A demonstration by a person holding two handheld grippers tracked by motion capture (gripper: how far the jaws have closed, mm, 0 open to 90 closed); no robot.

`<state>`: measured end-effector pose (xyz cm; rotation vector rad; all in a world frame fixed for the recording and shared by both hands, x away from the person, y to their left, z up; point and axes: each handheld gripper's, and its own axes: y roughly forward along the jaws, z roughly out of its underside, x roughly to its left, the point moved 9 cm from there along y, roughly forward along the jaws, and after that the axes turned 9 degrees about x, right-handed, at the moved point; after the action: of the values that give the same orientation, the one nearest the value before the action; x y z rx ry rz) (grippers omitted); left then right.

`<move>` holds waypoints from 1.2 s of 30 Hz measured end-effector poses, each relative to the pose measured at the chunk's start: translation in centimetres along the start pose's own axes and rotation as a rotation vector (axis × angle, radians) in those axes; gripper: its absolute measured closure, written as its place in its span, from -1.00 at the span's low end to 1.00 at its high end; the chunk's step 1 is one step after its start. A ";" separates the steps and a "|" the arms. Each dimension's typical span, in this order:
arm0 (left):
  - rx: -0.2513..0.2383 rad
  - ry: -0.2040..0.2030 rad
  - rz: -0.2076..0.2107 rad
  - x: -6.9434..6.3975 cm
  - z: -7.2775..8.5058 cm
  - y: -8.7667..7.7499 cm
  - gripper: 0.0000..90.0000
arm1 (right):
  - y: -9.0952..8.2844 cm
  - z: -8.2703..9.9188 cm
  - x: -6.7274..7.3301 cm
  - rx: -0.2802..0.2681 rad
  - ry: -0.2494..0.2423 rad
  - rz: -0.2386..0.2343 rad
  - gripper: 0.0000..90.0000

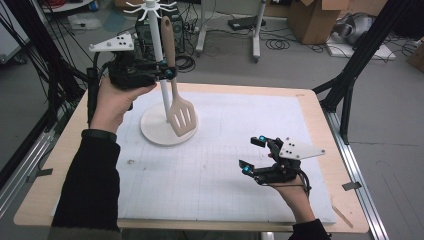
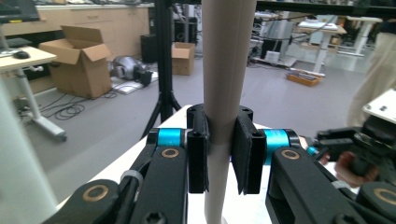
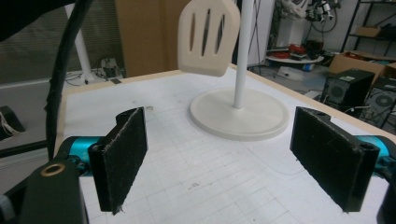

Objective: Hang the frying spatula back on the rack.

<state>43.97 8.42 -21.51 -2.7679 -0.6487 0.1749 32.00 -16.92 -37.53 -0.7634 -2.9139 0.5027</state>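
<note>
At the upper left of the frame, the raised left gripper (image 1: 169,73) points sideways, clamped on the handle of one spatula (image 1: 177,107) hanging upright beside one white stand (image 1: 161,75). At the lower right, the right gripper (image 1: 252,155) hovers low over the table (image 1: 310,107), jaws apart and empty.

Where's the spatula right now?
In the high view the spatula hangs at upper left, clamped by its handle in the left gripper, blade down just above the white stand's round base and right beside its pole.
</note>
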 end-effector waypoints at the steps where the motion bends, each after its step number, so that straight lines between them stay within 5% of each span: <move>1: 0.002 -0.007 -0.001 0.3 0.0 0.0 0.71 | 0.0 0.0 0.1 0.003 0.003 0.000 -0.60; 11: 0.022 -0.035 0.000 1.7 -0.1 0.5 0.71 | 0.0 0.1 0.1 -0.001 0.011 -0.013 -0.59; 36: 0.012 -0.078 0.043 2.4 0.2 0.5 0.71 | -0.1 0.1 0.2 -0.007 0.021 -0.022 -0.59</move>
<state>46.30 9.11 -22.04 -2.7761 -0.6056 0.2963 31.80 -16.96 -37.55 -0.7321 -2.9034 0.4794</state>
